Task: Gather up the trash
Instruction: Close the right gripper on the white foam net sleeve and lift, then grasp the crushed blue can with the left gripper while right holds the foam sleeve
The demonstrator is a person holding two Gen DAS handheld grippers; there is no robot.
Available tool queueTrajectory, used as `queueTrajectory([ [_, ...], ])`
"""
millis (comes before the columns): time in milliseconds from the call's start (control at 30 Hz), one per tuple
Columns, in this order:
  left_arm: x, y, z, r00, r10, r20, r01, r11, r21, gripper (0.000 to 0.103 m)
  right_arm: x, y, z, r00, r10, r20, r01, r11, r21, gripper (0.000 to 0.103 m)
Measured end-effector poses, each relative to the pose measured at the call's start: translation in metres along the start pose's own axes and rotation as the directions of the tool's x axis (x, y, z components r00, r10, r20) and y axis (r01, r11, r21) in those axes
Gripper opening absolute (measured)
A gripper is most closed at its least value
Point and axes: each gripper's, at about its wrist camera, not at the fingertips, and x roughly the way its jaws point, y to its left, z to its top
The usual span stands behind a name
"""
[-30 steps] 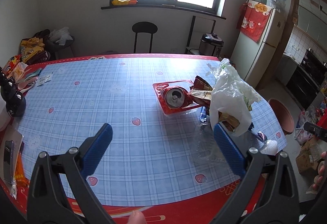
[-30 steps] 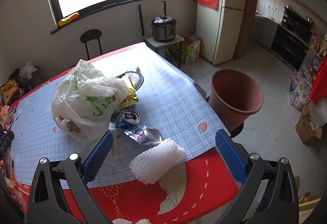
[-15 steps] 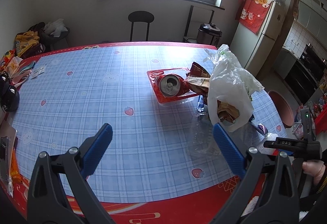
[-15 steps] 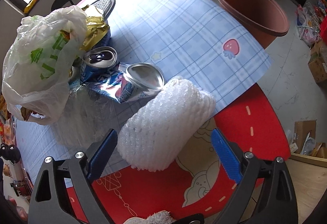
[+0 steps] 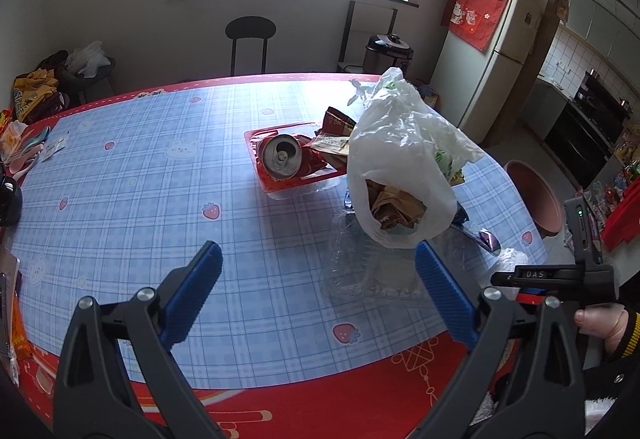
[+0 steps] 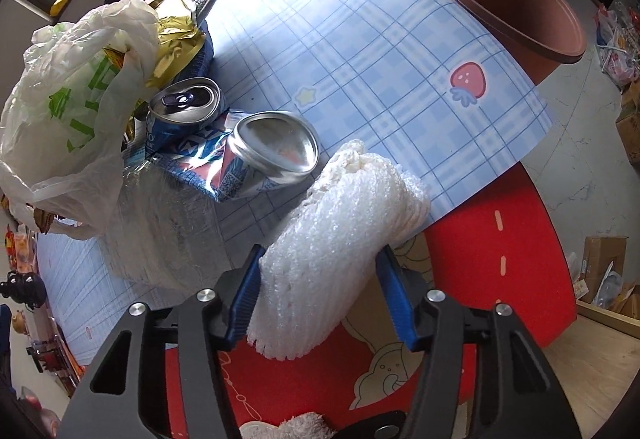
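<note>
1. My right gripper (image 6: pixel 318 291) has dropped from above the counter onto the white foam-net sleeve (image 6: pixel 340 239), and its jaws, wide apart a second ago, are closing. The sleeve now sits between the blue pads (image 6: pixel 244 291), both of which touch its sides, so I judge this a grasp just forming, not a firm one.

2. That puts the first piece of trash nearly in hand. The sleeve lies at the near edge of the counter (image 6: pixel 380 39), half on the blue checked cloth and half on the red border.

3. Just beyond the sleeve lies a crushed blue-and-white drink can (image 6: pixel 256 155), touching or nearly touching its far end. A second blue can (image 6: pixel 184 107) rests behind it against a white plastic bag with green print (image 6: pixel 72 99), with a gold foil wrapper (image 6: pixel 176 35) tucked beside the bag.

4. A round brown plastic tub (image 6: pixel 516 3) stands on the floor past the counter's corner. I judge it the likely place for the trash.

5. My left gripper (image 5: pixel 318 289) has drifted a little toward the bag and hangs released, jaws wide and holding nothing, above the cloth. A clear plastic tray (image 5: pixel 372 267) lies ahead of it, and farther off a crushed red can (image 5: pixel 282 159) rests in a red tray (image 5: pixel 276 187).
</note>
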Motion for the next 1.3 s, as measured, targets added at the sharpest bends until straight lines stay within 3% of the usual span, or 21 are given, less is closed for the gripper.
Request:
queueTrajectory([
  [67,0.001,-0.005,0.0,1.0,-0.016,-0.002,0.016,1.0,0.004,0.089,-0.014,-0.003,-0.005,1.0,0.006,0.013,-0.006,1.0,0.001,0.039],
  [167,0.002,-0.01,-0.001,0.999,-0.04,-0.004,0.04,0.999,0.01,0.085,-0.026,-0.005,-0.005,0.999,0.006,0.054,-0.005,1.0,-0.005,0.034],
  [433,0.004,-0.018,-0.003,0.995,-0.094,-0.023,0.095,0.995,0.039,0.079,-0.074,-0.004,-0.016,0.984,-0.01,0.179,0.019,0.999,-0.049,0.031],
  [600,0.01,-0.026,-0.006,0.988,-0.138,-0.063,0.142,0.988,0.056,0.073,-0.097,0.009,-0.026,0.964,0.002,0.267,0.043,0.985,-0.165,0.031],
  [833,0.01,-0.05,-0.005,0.992,-0.107,-0.074,0.109,0.994,0.026,0.069,-0.102,0.007,-0.007,0.948,0.089,0.306,0.009,0.952,-0.306,0.031],
  [933,0.009,-0.059,-0.001,0.995,-0.067,-0.077,0.064,0.997,-0.043,0.068,-0.103,0.002,0.007,0.949,0.15,0.276,-0.036,0.926,-0.376,0.031],
  [1133,0.022,-0.09,0.005,0.99,-0.057,-0.13,0.035,0.985,-0.167,0.062,-0.106,-0.024,0.035,0.936,0.254,0.245,-0.118,0.879,-0.462,0.031],
  [1300,0.053,-0.119,0.001,0.969,-0.162,-0.188,0.085,0.929,-0.361,0.059,-0.101,-0.052,0.057,0.93,0.312,0.194,-0.18,0.848,-0.499,0.031],
])
